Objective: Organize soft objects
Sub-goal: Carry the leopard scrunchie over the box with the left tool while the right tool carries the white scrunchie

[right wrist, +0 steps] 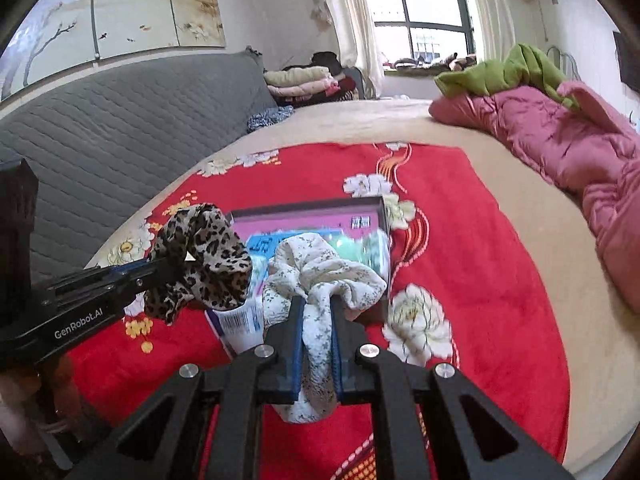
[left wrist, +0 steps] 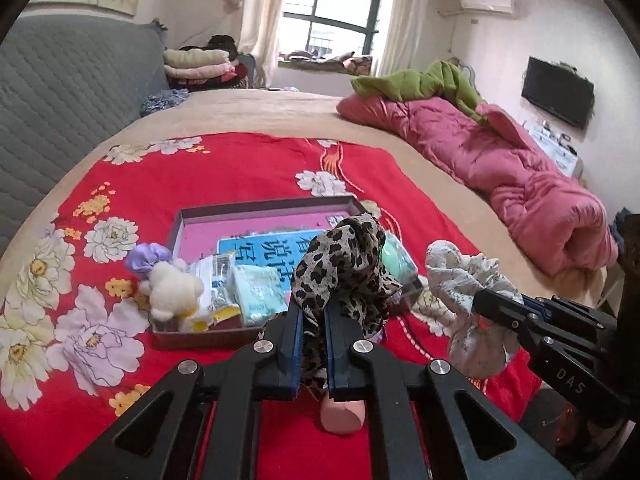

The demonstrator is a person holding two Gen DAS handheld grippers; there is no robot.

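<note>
Left wrist view: my left gripper [left wrist: 312,316] is clenched on the leopard-print scrunchie [left wrist: 344,268], which bunches above the fingers, clear of the red floral blanket [left wrist: 248,168]. The shallow box [left wrist: 264,206] lies just beyond at twelve o'clock, with a plush toy [left wrist: 174,288] and packets in its near end. At three o'clock my right gripper [left wrist: 486,304] grips the white floral scrunchie [left wrist: 464,276]. I judge both are picked up and the carry to the box comes next, needing a reach forward and a release over a free patch. Right wrist view: my right gripper [right wrist: 316,316] tilts downward, pinching the white floral scrunchie [right wrist: 324,280], box [right wrist: 376,206] at twelve, left gripper [right wrist: 168,270] at nine holding the leopard-print scrunchie [right wrist: 208,252].
</note>
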